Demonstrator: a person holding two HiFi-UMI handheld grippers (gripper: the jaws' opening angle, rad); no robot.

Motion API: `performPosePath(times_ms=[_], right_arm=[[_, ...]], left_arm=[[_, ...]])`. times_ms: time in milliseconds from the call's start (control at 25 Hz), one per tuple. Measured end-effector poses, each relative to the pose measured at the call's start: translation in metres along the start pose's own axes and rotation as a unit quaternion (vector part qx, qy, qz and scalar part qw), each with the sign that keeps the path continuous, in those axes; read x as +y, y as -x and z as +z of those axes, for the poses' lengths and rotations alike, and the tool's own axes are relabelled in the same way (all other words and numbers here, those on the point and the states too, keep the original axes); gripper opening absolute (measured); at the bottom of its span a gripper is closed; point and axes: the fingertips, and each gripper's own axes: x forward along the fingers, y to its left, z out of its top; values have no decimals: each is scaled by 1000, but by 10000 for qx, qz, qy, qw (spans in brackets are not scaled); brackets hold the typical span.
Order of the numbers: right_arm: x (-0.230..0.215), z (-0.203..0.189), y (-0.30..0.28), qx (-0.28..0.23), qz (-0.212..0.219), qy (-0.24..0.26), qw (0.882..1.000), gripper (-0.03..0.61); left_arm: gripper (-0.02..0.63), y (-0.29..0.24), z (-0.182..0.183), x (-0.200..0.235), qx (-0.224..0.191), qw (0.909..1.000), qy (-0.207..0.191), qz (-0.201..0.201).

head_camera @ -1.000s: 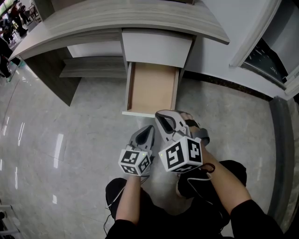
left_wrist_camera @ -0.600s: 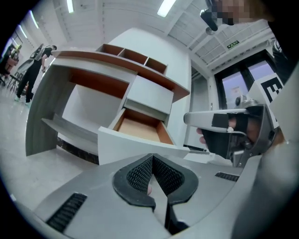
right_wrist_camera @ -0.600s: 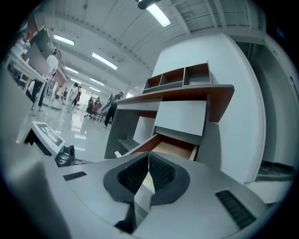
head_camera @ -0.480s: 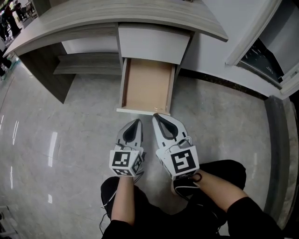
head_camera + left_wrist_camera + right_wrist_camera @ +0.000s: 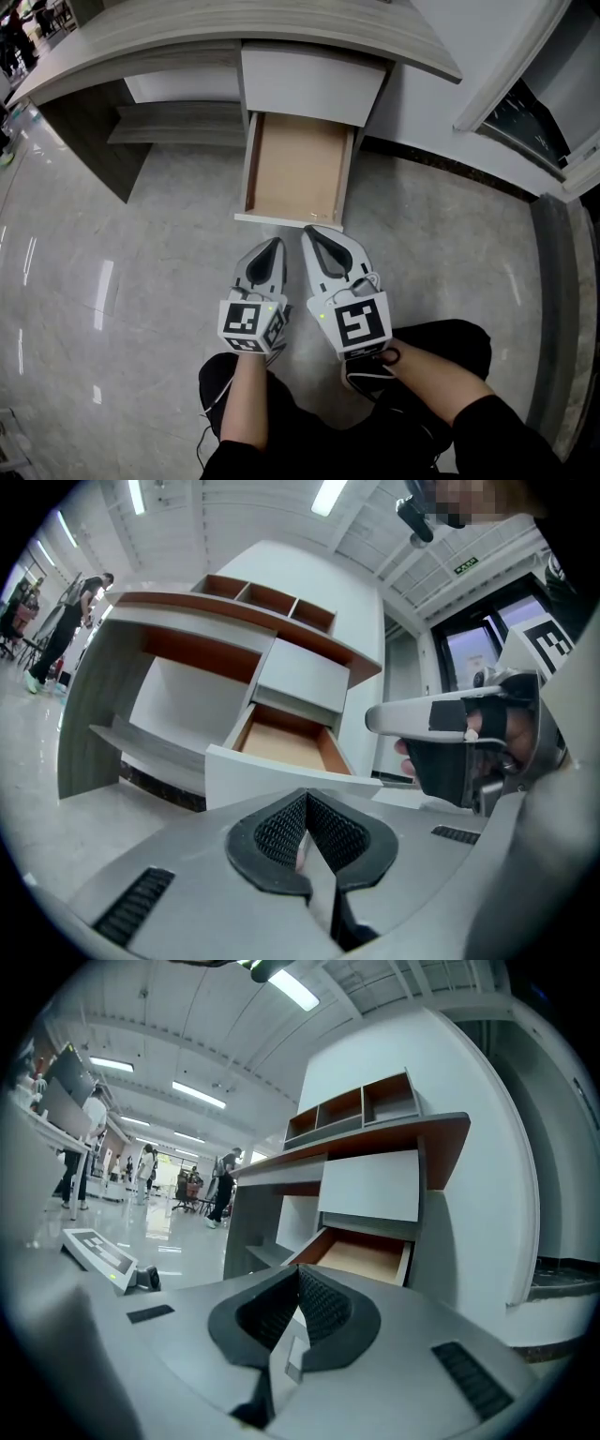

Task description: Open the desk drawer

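The desk drawer (image 5: 295,169) stands pulled out from under the grey desk top (image 5: 281,23). Its wooden inside is bare, and its white front panel (image 5: 289,221) faces me. Both grippers hover side by side just in front of that panel, touching nothing. My left gripper (image 5: 273,246) is shut and empty. My right gripper (image 5: 314,232) is also shut and empty, with its tip closest to the panel. In the left gripper view the open drawer (image 5: 281,747) lies beyond the closed jaws (image 5: 305,803). In the right gripper view the drawer (image 5: 361,1255) shows ahead of the closed jaws (image 5: 300,1283).
A closed white drawer front (image 5: 309,89) sits above the open one. A low shelf (image 5: 173,122) runs under the desk at left. Polished tile floor (image 5: 112,281) spreads around. A dark glass door (image 5: 534,112) is at right. My legs and shoe (image 5: 366,375) are below. People stand far off (image 5: 220,1185).
The right gripper has rolled upright and drawn slightly back from the drawer's front panel. The left gripper has shifted a little. The drawer stays open.
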Motion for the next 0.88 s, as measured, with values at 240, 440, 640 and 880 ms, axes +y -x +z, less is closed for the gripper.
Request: performPosePath(times_ms=[240, 440, 640, 880], right_arm=[[1, -1, 0, 20, 9, 172, 9999, 6], [0, 0, 0, 27, -10, 154, 9999, 6], [3, 2, -3, 25, 22, 216, 9998, 6], [3, 6, -4, -34, -7, 147, 9999, 6]], left_arm=[[3, -1, -3, -3, 33, 10000, -50, -38], [3, -2, -3, -5, 47, 10000, -35, -48], [3, -3, -3, -2, 34, 10000, -35, -34], [3, -3, -6, -2, 76, 9999, -112, -80]])
